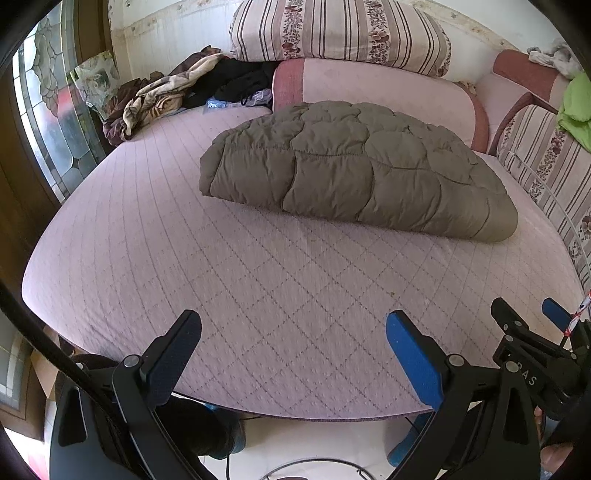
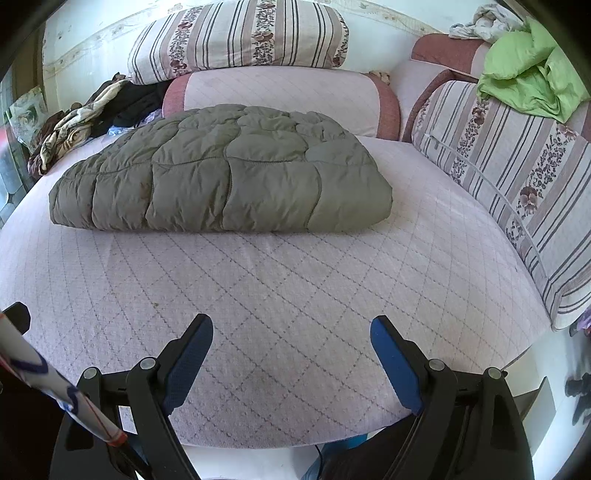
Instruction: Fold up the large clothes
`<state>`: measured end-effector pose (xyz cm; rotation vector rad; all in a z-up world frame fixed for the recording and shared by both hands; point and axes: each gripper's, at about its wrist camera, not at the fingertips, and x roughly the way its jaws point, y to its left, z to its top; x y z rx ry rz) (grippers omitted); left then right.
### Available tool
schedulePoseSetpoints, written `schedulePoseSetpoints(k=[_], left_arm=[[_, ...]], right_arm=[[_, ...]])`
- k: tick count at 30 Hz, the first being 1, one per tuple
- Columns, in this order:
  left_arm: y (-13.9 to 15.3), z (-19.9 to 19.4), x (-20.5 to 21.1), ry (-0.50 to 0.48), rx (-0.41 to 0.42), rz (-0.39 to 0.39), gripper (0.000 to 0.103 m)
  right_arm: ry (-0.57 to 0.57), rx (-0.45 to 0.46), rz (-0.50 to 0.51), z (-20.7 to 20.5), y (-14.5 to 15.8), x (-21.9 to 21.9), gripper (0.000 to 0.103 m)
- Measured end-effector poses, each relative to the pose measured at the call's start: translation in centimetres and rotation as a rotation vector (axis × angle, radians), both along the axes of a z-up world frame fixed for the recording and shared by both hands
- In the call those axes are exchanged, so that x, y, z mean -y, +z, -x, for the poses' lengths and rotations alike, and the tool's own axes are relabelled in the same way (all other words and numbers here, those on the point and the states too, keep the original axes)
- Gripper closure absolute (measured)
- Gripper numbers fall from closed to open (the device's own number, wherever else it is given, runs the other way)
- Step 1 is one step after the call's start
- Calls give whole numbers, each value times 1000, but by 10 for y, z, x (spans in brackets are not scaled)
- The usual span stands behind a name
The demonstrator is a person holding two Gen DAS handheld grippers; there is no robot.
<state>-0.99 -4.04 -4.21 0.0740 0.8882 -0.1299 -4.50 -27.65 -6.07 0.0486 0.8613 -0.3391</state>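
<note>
The left gripper (image 1: 293,325) hangs over the near edge of the bed with its jaws spread wide and nothing between them; the right gripper (image 2: 291,328) is just beside it to the right, jaws likewise parted and empty, its black frame showing at the right edge of the left wrist view. Both point across the pink quilted mattress (image 1: 184,258), which lies bare between the fingertips and the olive puffer jacket (image 2: 221,173). The jacket rests well apart from both grippers, toward the far middle of the bed, already folded into a thick, rounded bundle with its folded edge facing near. Nothing lies between the grippers and it. Behind the jacket a pink bolster cushion (image 2: 280,96) runs along the far side, with a striped floral pillow (image 2: 240,33) stacked on top. At the far left, a heap of patterned and black clothes (image 1: 177,88) sits on the mattress corner. Along the right side leans another striped cushion (image 2: 517,192), and a crumpled green cloth (image 2: 532,77) is draped above it.
</note>
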Motion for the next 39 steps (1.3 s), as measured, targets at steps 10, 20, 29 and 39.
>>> schedulePoseSetpoints(k=[10,20,29,39], left_arm=[[-5,-4,-1,8,-23,8,3],[-11,-8,-3,17,-53,24,3],[-14,-10,-6,27,-73,29,3],[-18,-14,-9,38,-89,31,3]], right_arm=[[8,-3,2,-2,-2,-5,13],[5,-1,0,-2,-3,-4,13],[11,-2,-1,-4,-4,-5,13],[23,2,9,-6,-6,-10,13]])
